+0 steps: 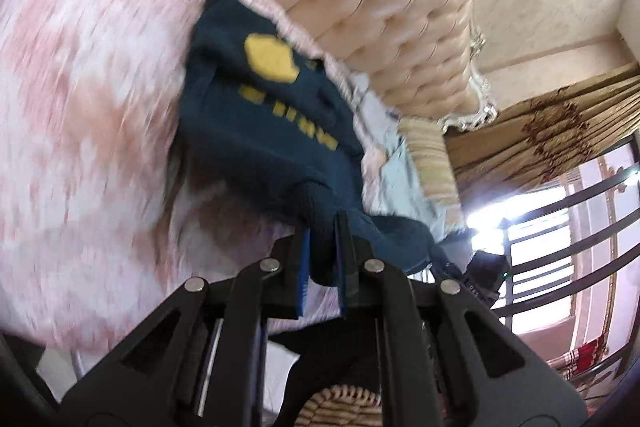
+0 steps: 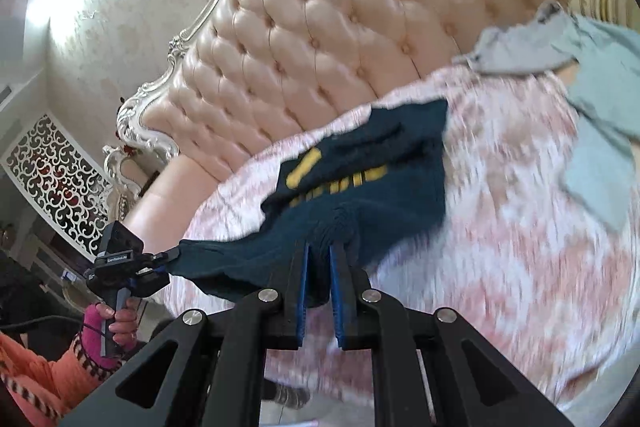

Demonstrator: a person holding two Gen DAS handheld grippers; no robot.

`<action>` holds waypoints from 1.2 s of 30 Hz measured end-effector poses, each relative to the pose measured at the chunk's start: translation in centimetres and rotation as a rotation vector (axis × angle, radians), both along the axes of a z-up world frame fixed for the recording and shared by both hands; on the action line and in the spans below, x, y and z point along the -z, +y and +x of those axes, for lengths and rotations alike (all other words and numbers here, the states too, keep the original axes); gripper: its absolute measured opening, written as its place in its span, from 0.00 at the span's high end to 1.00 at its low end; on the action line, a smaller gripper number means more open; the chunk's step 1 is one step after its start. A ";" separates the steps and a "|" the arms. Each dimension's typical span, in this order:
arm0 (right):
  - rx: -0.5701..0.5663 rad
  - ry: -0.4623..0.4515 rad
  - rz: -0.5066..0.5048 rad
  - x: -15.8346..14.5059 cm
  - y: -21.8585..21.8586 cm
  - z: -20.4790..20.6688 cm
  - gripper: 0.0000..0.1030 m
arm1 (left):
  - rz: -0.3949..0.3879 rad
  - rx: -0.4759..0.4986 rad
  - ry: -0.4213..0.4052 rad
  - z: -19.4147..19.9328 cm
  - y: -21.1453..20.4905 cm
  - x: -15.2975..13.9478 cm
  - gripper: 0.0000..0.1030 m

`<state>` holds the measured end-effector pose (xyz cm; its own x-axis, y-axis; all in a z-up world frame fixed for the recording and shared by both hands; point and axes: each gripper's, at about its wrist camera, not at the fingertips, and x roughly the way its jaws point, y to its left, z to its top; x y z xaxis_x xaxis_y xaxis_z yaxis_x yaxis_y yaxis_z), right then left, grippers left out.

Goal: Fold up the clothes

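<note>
Ahead of both tongs spreads the pink mottled bedspread [image 2: 500, 211], with the tufted headboard [image 2: 340, 27] behind it and a grey garment [image 2: 600, 75] off to the right. Between and beyond the tongs hangs the navy sweater [image 1: 256, 131], its near edge raised, its far part on the bedspread. Left gripper [image 1: 322, 255] and right gripper [image 2: 319, 267] each pinch that edge. Folding looks barely begun: no fold is laid yet.
</note>
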<state>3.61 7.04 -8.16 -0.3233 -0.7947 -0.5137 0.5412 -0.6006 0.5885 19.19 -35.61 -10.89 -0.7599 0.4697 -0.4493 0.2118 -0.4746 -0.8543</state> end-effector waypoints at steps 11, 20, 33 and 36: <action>0.043 -0.012 0.101 -0.2 -8.3 -15.9 0.90 | -0.039 -0.083 -0.071 -14.7 -6.3 0.0 0.88; 0.114 -0.172 0.170 6.6 -12.2 -25.7 0.90 | 0.070 -0.136 -0.238 -22.8 -10.0 7.0 0.87; 0.200 -0.170 0.090 7.7 -11.0 -26.5 0.18 | 0.210 -0.209 0.025 -21.1 -13.1 7.7 0.00; 0.175 0.009 0.193 4.9 -11.3 -24.9 0.18 | 0.023 -0.187 -0.007 -20.7 -12.7 5.2 0.00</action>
<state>-21.30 -4.29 -13.09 -0.4522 -0.6137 -0.6472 0.4242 -0.7863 0.4491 -1.49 -48.31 -16.09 -0.8319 0.3310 -0.4454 0.3001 -0.4067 -0.8629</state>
